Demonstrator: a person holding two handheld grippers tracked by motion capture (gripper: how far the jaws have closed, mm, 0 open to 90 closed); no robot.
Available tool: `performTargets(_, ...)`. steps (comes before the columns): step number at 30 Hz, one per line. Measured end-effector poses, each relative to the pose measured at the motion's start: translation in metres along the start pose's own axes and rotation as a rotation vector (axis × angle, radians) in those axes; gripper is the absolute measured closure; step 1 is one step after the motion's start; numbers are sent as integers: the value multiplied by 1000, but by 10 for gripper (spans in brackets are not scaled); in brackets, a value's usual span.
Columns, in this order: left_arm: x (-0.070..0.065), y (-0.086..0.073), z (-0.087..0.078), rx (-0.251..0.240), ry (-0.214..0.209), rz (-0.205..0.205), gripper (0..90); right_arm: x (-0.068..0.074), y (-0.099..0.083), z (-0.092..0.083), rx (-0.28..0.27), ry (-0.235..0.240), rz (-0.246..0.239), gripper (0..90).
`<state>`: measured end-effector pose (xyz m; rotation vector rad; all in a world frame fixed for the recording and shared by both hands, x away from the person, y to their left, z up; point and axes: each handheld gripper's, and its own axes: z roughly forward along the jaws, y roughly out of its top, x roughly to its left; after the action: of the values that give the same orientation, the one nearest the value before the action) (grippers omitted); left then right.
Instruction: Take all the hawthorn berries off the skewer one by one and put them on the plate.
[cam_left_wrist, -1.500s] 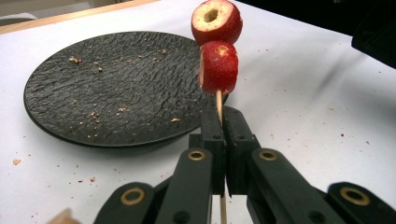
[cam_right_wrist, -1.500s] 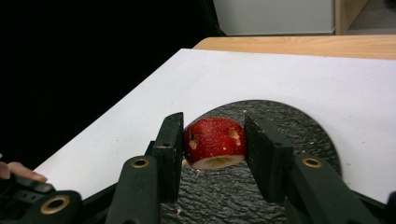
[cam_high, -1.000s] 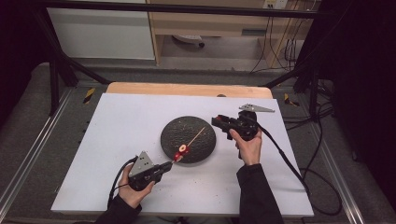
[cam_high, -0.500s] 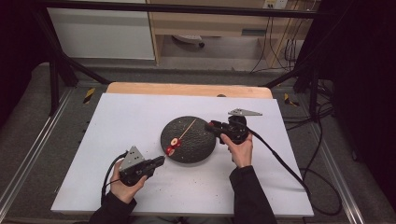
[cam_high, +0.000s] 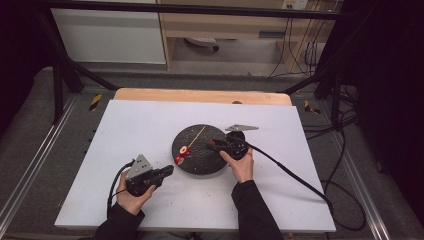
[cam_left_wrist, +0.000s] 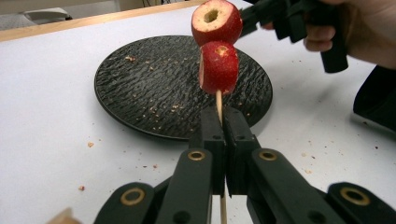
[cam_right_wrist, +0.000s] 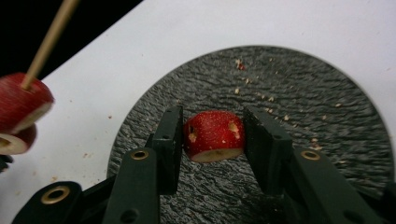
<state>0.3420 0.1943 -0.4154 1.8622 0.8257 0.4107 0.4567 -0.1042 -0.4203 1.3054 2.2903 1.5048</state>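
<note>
Left gripper (cam_left_wrist: 223, 116) is sitting low over the white surface (cam_high: 125, 130), just short of the near-left edge of the black plate (cam_high: 200, 160), its jaws pressed together on a thin wooden skewer (cam_left_wrist: 218, 100). Skewer is carrying two red fruit pieces: one (cam_left_wrist: 218, 67) threaded lower down, a second (cam_left_wrist: 215, 21) at the tip showing a pale cut face with a hollow core. In the high view the skewer (cam_high: 196, 135) is slanting up and away over the plate, with the red pieces (cam_high: 181, 154) hanging above the plate's left rim. Right gripper (cam_right_wrist: 212, 135) is coming in over the plate from its right side, jaws bracketing a third red fruit piece (cam_right_wrist: 214, 134), cut face down; both jaws are sitting right against its sides, pinching it. Cannot tell whether that piece is resting on the plate or lifted off it. Textured plate surface is carrying scattered pale crumbs (cam_right_wrist: 254, 88), and more crumbs are dotting the white surface around it. In the left gripper view the person's right hand (cam_left_wrist: 359, 32) is showing beyond the skewered fruit, wrapped around its gripper. Dark cable (cam_high: 290, 172) is trailing from the right gripper off toward the surface's right edge.
</note>
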Motion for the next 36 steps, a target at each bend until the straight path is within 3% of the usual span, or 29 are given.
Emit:
performTargets(6, 1, -2, 2, 11, 0, -2, 881, -4, -11, 16, 55, -29, -11, 600)
performTargets(18, -1, -3, 5, 26, -4, 2, 880, -6, -17, 22, 97, -57, -26, 594)
performTargets(23, -2, -4, 6, 29, -6, 4, 881, -6, -15, 19, 102, -62, -34, 545)
performTargets(30, -2, -4, 6, 32, -7, 8, 881, 0, -3, -2, 67, -50, -61, 395)
performTargets(36, -4, -4, 7, 33, -10, 12, 881, 11, -1, -20, 54, -15, -89, 199)
